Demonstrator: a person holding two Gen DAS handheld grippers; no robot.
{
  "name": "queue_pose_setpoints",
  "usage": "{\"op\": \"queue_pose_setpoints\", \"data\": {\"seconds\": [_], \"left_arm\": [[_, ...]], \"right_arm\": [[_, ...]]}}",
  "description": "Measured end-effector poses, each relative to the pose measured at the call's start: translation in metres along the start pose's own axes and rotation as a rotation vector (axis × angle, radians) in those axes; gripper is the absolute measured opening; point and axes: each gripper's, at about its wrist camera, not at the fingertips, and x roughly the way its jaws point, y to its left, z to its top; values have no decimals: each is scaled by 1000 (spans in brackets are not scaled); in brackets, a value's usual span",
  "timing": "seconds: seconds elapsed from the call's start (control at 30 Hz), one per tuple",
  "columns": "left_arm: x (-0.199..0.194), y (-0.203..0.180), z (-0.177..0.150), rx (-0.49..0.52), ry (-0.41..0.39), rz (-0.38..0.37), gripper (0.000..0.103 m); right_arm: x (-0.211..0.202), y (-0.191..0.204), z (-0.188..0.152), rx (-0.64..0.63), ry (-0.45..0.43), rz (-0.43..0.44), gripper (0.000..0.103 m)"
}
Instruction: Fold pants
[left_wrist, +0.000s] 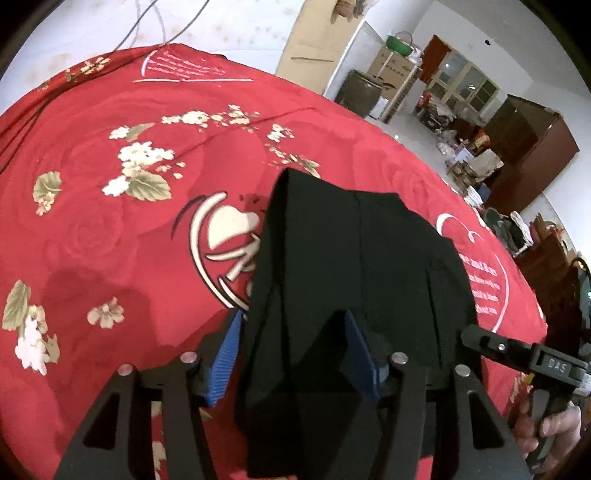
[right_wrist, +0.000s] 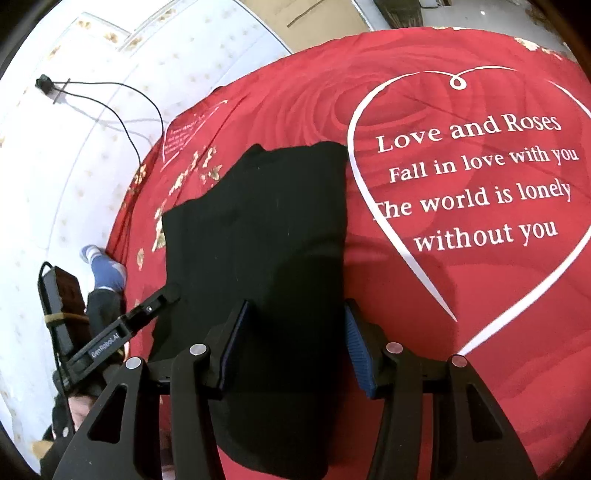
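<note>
Black pants (left_wrist: 351, 258), folded into a long stack, lie on a red bedspread (left_wrist: 110, 240). My left gripper (left_wrist: 295, 356) stands wide at the stack's near end. A raised fold of cloth sits between its blue pads (left_wrist: 225, 358), and they do not squeeze it. One finger (left_wrist: 480, 338) of the right gripper shows at the stack's right edge. In the right wrist view the pants (right_wrist: 266, 221) run away from my right gripper (right_wrist: 295, 347), whose pads straddle the near end with the jaws apart and not pinching. A left gripper finger (right_wrist: 162, 297) touches the left edge.
The bedspread (right_wrist: 480, 332) carries a white heart with lettering and ends at the left over a white floor. There I see a black cable (right_wrist: 129, 107), a foot in a blue sock (right_wrist: 105, 269) and a black box (right_wrist: 62, 295). A hand (left_wrist: 554, 424), a brown cabinet (left_wrist: 532, 147) and a dark jar (left_wrist: 360, 92) stand at the right.
</note>
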Motion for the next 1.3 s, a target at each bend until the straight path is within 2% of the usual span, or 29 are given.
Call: {"op": "queue_pose_setpoints", "data": {"seconds": [0.17, 0.23, 0.43, 0.53, 0.6, 0.7, 0.83, 1.0, 1.13, 1.3], "left_arm": [[-2, -3, -3, 10, 27, 8, 59], [1, 0, 0, -3, 20, -6, 59], [6, -8, 3, 44, -3, 27, 59], [3, -12, 2, 47, -4, 49, 54], [0, -20, 1, 78, -14, 91, 45], [-3, -26, 0, 113, -26, 137, 39], [-3, -24, 1, 101, -29, 138, 37], [-10, -24, 3, 97, -41, 149, 25], [-18, -31, 3, 119, -55, 153, 22], [-31, -39, 2, 133, -73, 149, 20]], "right_arm": [[4, 14, -8, -66, 34, -7, 46], [6, 10, -5, -47, 37, -2, 45], [10, 5, 2, -40, 13, -5, 33], [9, 3, 2, -34, 13, -4, 28], [8, 3, 2, -32, 13, -2, 24], [6, 4, 1, -46, 8, -1, 21], [9, -1, 3, -35, 15, 1, 21], [8, 4, 3, -62, 12, -16, 19], [-1, 17, 1, -123, -2, -36, 17], [-9, 23, 4, -119, 0, -7, 16]]}}
